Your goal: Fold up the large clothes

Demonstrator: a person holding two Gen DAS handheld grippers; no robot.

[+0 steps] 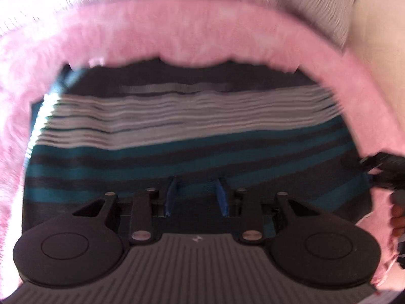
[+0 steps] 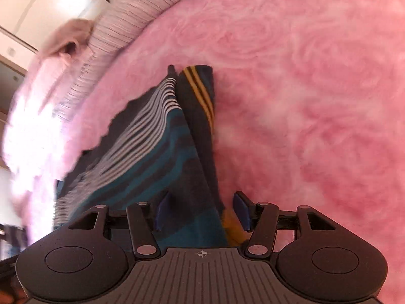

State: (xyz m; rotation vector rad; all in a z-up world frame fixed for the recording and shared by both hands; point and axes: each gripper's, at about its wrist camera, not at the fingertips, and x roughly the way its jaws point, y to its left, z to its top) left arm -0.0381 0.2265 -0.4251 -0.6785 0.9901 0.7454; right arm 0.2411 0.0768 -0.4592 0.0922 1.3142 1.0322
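Note:
A large knitted garment [image 1: 177, 126] with dark, teal and white stripes lies spread on a fluffy pink blanket [image 1: 177, 30]. My left gripper [image 1: 196, 196] points steeply down at its near edge. The blue pads stand a little apart with teal cloth showing between them, and I cannot make out whether they pinch it. In the right wrist view the garment [image 2: 152, 139] rises as a ridge, with an orange-striped part on its right side. It runs between the fingers of my right gripper [image 2: 202, 210]. The left pad [image 2: 162, 210] touches the cloth; the right pad's tip stands clear of it.
The pink blanket [image 2: 303, 88] covers the bed to the right. A striped sheet [image 2: 121, 25], a grey pillow [image 1: 316, 7] and a pale pink garment [image 2: 71, 35] lie at the far edge. In the left wrist view the other gripper [image 1: 379, 172] and a hand [image 1: 397, 215] are at the right rim.

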